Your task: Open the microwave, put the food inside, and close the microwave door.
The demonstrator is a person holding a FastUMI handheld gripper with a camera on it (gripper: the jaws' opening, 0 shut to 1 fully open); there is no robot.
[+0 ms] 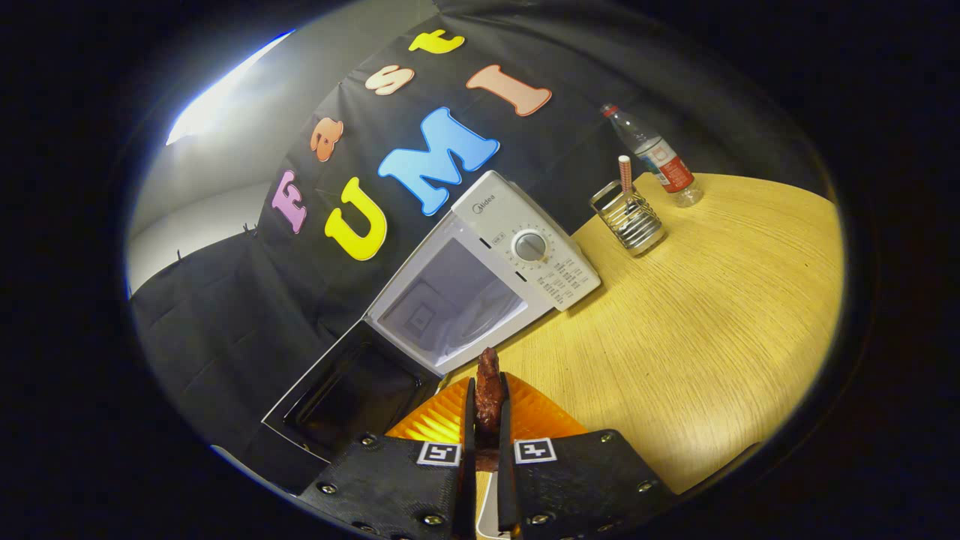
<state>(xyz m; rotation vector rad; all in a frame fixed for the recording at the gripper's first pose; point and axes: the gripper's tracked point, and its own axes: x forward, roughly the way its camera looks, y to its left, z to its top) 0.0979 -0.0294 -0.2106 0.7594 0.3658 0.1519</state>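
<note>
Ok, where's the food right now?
In the gripper view, the food is pinched between the gripper fingers, above the orange plate, just short of the open microwave.

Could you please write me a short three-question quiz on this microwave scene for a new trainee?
1. True or false: the microwave door is shut.
2. What does the gripper hold between its fingers?
A. a straw
B. a brown piece of food
C. a bottle cap
3. Fill in: beyond the microwave on the wooden table, a wire holder stands beside a plastic ____.

Key:
1. False; the door hangs open and the cavity shows.
2. B; both fingers press on it, above an orange dish.
3. bottle
</note>
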